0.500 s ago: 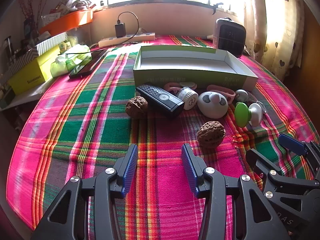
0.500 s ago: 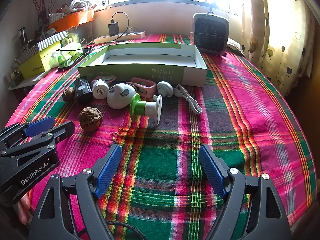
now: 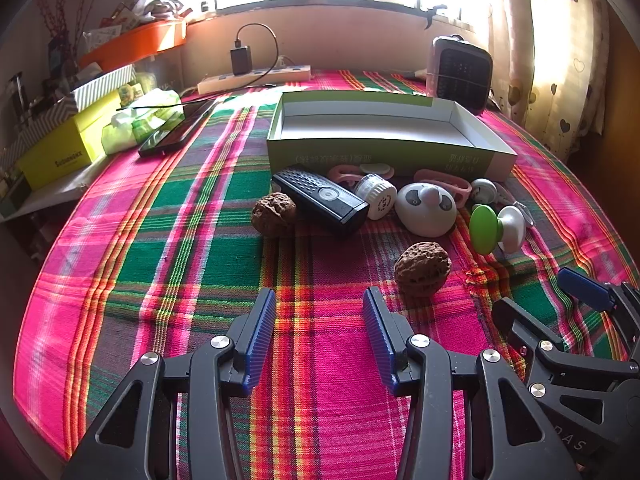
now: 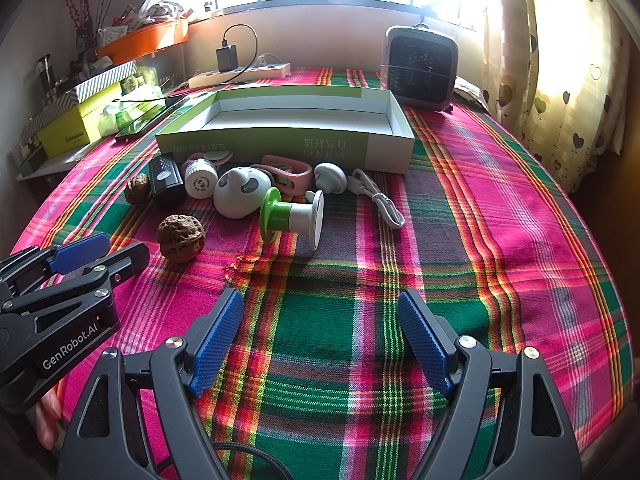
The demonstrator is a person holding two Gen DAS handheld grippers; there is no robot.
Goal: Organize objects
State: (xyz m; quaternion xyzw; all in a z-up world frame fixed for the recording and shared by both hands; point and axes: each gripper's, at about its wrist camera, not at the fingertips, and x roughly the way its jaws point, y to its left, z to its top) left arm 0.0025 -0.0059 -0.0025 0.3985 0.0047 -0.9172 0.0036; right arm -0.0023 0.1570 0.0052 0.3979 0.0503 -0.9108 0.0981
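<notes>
An open green and white box [image 3: 384, 152] [image 4: 288, 146] lies on the plaid cloth, nothing visible inside. In front of it lie a black device [image 3: 320, 200] [image 4: 166, 180], two walnuts [image 3: 422, 268] [image 3: 274, 214] [image 4: 181, 238], a white jar [image 3: 378, 196], a white panda-faced gadget [image 3: 426, 208] [image 4: 240, 192], a green and white spool [image 3: 494, 228] [image 4: 290, 218], pink straps [image 3: 446, 184] and a white cable [image 4: 380, 200]. My left gripper [image 3: 320, 336] is open and empty, short of the near walnut. My right gripper [image 4: 320, 340] is open and empty, short of the spool.
A small heater [image 4: 420, 68] stands behind the box at right. A power strip with charger [image 4: 240, 70] lies at the back. A phone [image 3: 176, 128], yellow boxes [image 3: 60, 152] and clutter line the left edge. Curtains [image 4: 560, 80] hang at right.
</notes>
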